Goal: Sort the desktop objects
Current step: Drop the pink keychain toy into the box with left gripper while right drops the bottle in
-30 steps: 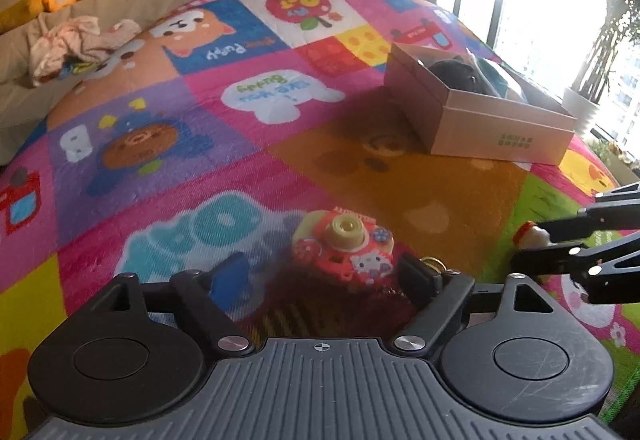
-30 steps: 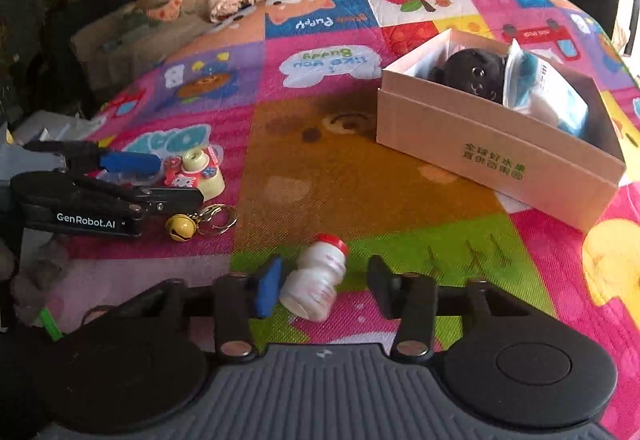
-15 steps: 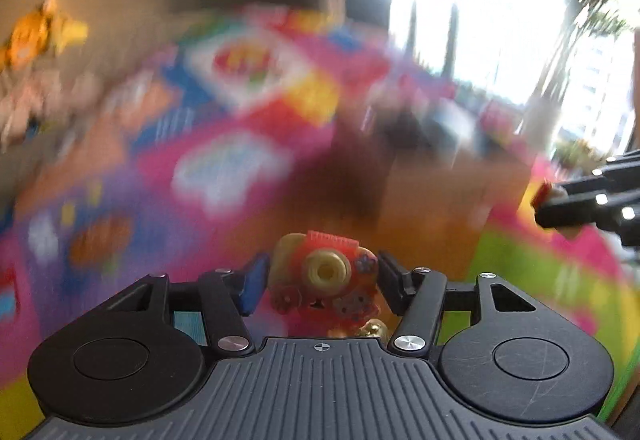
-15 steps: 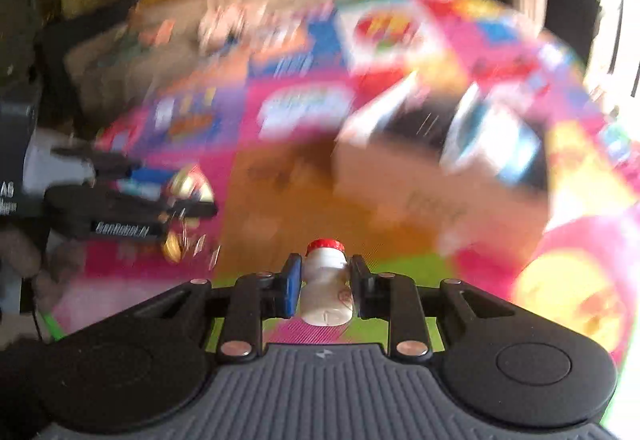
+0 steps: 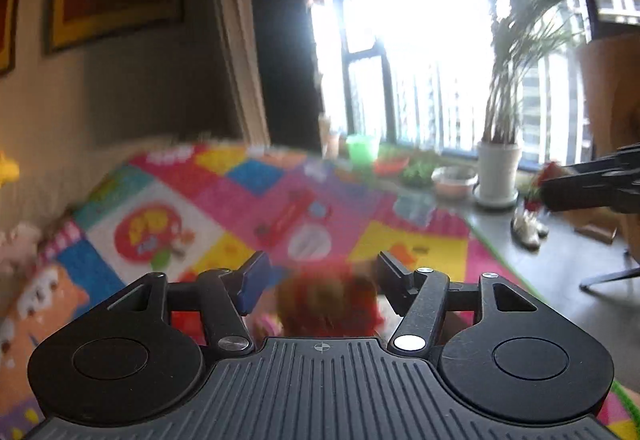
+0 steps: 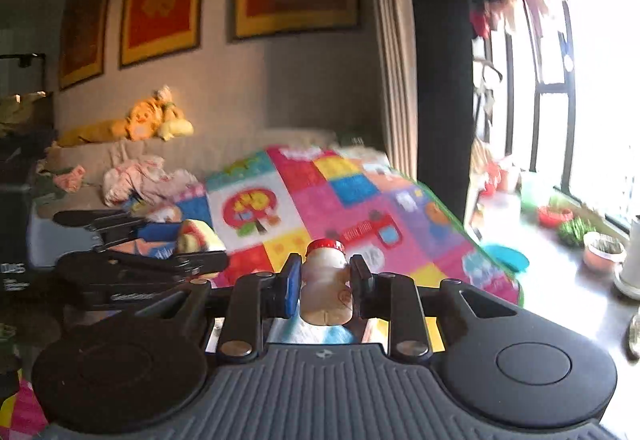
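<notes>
The red and yellow toy camera (image 5: pixel 328 300) shows as a blur low between the fingers of my left gripper (image 5: pixel 324 272). Its jaws are opening, and gaps show between the pads and the toy. In the right wrist view the left gripper (image 6: pixel 200 244) hovers at the left, the toy camera (image 6: pixel 196 236) between its fingers. My right gripper (image 6: pixel 324 276) is shut on a small white bottle (image 6: pixel 324 292) with a red cap, held upright. Both grippers hang above the colourful play mat (image 5: pixel 256 176). The right gripper (image 5: pixel 552 186) pokes in at the left wrist view's right edge.
A potted plant (image 5: pixel 498 168) and several small pots stand on the grey ledge by the bright window. A teal bowl (image 6: pixel 506 256) lies at the mat's right edge. Behind the mat is a sofa with a yellow plush toy (image 6: pixel 156 120) and crumpled clothes (image 6: pixel 136 180).
Both grippers closed on their objects and rose off the mat; both views now tilt up to the wall and window. The cardboard box has left view. The left jaws have widened again.
</notes>
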A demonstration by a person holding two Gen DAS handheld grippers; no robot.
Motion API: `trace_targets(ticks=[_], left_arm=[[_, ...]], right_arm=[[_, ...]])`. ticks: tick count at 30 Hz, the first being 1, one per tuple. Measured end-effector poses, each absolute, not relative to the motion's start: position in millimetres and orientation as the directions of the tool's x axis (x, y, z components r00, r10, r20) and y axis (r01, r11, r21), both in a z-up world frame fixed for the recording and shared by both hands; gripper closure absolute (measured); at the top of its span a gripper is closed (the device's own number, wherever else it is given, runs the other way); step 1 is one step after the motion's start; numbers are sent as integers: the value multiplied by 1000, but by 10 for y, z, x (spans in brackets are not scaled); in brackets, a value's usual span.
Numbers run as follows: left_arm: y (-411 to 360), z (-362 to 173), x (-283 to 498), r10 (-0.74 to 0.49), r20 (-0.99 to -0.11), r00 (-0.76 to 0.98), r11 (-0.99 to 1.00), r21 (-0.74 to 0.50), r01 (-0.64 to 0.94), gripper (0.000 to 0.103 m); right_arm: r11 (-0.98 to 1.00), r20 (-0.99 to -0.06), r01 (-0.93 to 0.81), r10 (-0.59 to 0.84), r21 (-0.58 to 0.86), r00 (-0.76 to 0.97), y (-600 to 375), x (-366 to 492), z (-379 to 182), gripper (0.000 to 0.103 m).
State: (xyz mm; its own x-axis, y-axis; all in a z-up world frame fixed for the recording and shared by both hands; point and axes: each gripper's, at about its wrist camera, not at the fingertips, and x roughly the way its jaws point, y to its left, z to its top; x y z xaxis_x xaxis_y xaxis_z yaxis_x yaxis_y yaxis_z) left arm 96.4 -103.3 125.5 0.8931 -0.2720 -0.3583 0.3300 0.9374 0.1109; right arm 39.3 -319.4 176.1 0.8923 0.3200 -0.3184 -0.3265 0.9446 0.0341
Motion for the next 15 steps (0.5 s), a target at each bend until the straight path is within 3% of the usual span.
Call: trace_targets(ticks=[2, 5, 13, 15], left_arm=[[-974, 1115, 1010, -255, -402, 879, 947, 78, 311, 20], [-818, 928, 909, -236, -440, 867, 954, 63, 291, 13], [-377, 586, 469, -180, -542, 821, 975, 10, 221, 5], [-295, 553, 400, -166, -555, 815, 980, -2, 198, 3]], right_arm=[[949, -346, -313, 308, 43, 886, -3247, 440, 1644, 78], [947, -369, -316, 317, 67, 873, -3302, 499, 1539, 78], [905, -400, -403, 422, 136, 813, -2927, 876, 1396, 78], [909, -410, -399, 412, 121, 814, -2787, 993, 1362, 71]])
